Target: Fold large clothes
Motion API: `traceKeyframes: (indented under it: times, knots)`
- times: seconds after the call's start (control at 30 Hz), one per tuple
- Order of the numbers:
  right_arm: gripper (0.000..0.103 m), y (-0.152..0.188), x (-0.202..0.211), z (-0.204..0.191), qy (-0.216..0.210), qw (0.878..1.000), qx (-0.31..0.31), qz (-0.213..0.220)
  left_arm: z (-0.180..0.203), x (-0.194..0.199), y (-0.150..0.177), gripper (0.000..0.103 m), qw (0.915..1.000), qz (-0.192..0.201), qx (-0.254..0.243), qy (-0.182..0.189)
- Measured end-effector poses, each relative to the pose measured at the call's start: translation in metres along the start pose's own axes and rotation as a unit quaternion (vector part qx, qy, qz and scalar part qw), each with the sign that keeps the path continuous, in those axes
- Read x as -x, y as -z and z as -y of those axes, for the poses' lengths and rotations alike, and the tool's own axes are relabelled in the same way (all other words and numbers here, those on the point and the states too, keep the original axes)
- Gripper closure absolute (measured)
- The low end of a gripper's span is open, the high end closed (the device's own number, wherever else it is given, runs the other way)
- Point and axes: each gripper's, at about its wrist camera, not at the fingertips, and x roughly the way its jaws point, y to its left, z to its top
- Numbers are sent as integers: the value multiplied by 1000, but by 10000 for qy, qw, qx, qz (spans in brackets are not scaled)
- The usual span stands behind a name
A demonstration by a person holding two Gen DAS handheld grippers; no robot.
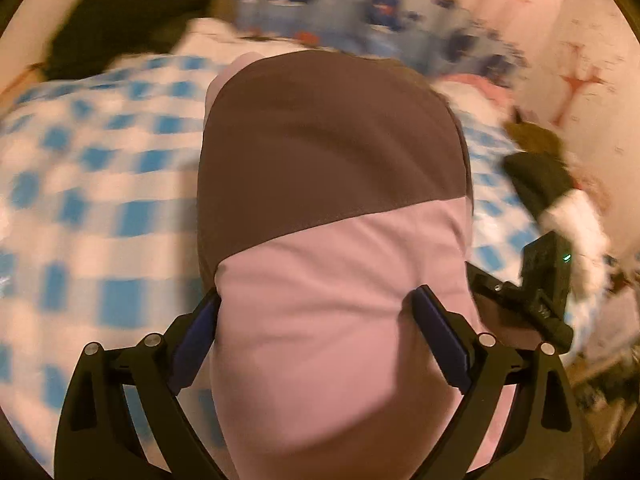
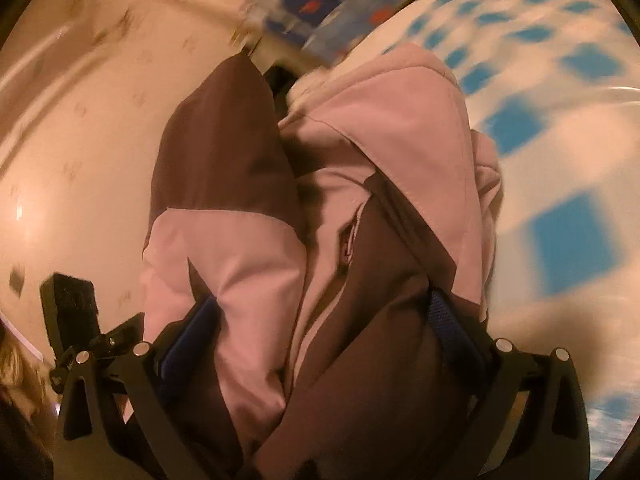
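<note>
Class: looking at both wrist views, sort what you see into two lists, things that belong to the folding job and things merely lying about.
Belongs to the job:
pink and brown jacket
left gripper
right gripper

Lying about:
blue checked blanket
black garment
blue patterned cloth

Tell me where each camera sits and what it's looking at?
Left wrist: on the left gripper, looking down at the pink and brown jacket on the blue checked blanket; its open jaws and the other gripper show.
Right wrist: on the right gripper, looking along the bunched jacket filling its jaws.
Both share jacket, blanket and the blue patterned cloth.
</note>
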Motion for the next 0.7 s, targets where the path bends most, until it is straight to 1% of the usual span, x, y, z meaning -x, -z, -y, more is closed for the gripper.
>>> traceKeyframes:
  times: [0.03, 0.07, 0.1, 0.13, 0.17, 0.2, 0.23, 0.27, 0.3, 0.37, 0.4, 0.43, 0.47, 0.5, 0.53, 0.57, 0.6, 0.63, 0.67, 0.7]
  knots:
    - [5, -3, -12, -14, 150, 9991, 309, -241, -8, -2, 4, 13, 9999, -71, 28, -135]
    - [5, -6, -15, -20, 294, 9975, 501, -391, -13, -8, 11, 13, 9997, -139, 3, -203]
    - [5, -10, -13, -25, 466, 9946, 713, -598, -12, -15, 20, 13, 9993, -138, -153, -304]
    - [7, -14, -6, -33, 786, 9875, 1011, -925, -8, -19, 26, 12, 9986, -85, -299, -420]
    - [7, -19, 2, -36, 1055, 9830, 1065, -1057, -4, -21, 28, 12, 9984, -58, -333, -462]
    - [7, -25, 19, -44, 1537, 9764, 1021, -1121, 0, -21, 27, 12, 9981, -38, -349, -505]
    - [7, -29, 32, -55, 1750, 9741, 1048, -981, 4, -23, 27, 12, 9977, -29, -382, -567]
    - [7, -36, 48, -73, 1867, 9735, 1139, -672, 10, -24, 27, 12, 9967, -1, -454, -667]
    - [7, -45, 60, -93, 1784, 9767, 1130, -383, 15, -23, 26, 12, 9961, 20, -506, -721]
    - [7, -55, 64, -126, 1414, 9847, 1014, -50, 30, -21, 29, 12, 9913, 140, -792, -1044]
    - [7, -62, 56, -142, 1040, 9900, 951, 105, 37, -18, 31, 12, 9883, 202, -930, -1193]
    - [7, -69, 43, -146, 874, 9918, 919, 143, 45, -14, 32, 12, 9839, 271, -1114, -1374]
    - [7, -74, 22, -150, 984, 9905, 948, 168, 49, -13, 33, 13, 9801, 323, -1261, -1498]
    - [7, -73, 2, -148, 1284, 9857, 1082, 167, 53, -9, 34, 14, 9778, 354, -1399, -1522]
    - [7, -63, -31, -137, 1888, 9717, 1419, -29, 51, -4, 31, 14, 9788, 344, -1427, -1425]
    - [7, -49, -55, -119, 2138, 9641, 1557, -225, 45, 6, 25, 14, 9847, 365, -1292, -1111]
    - [6, -40, -64, -91, 1927, 9725, 1290, -204, 37, 15, 20, 14, 9903, 391, -1078, -783]
    - [6, -36, -57, -65, 1570, 9839, 853, -20, 25, 23, 12, 14, 9955, 408, -749, -414]
    - [7, -35, -48, -50, 1381, 9877, 711, 147, 14, 28, 4, 14, 9973, 496, -462, -277]
    - [7, -31, -44, -37, 1191, 9909, 566, 268, 6, 25, -2, 14, 9981, 514, -303, -148]
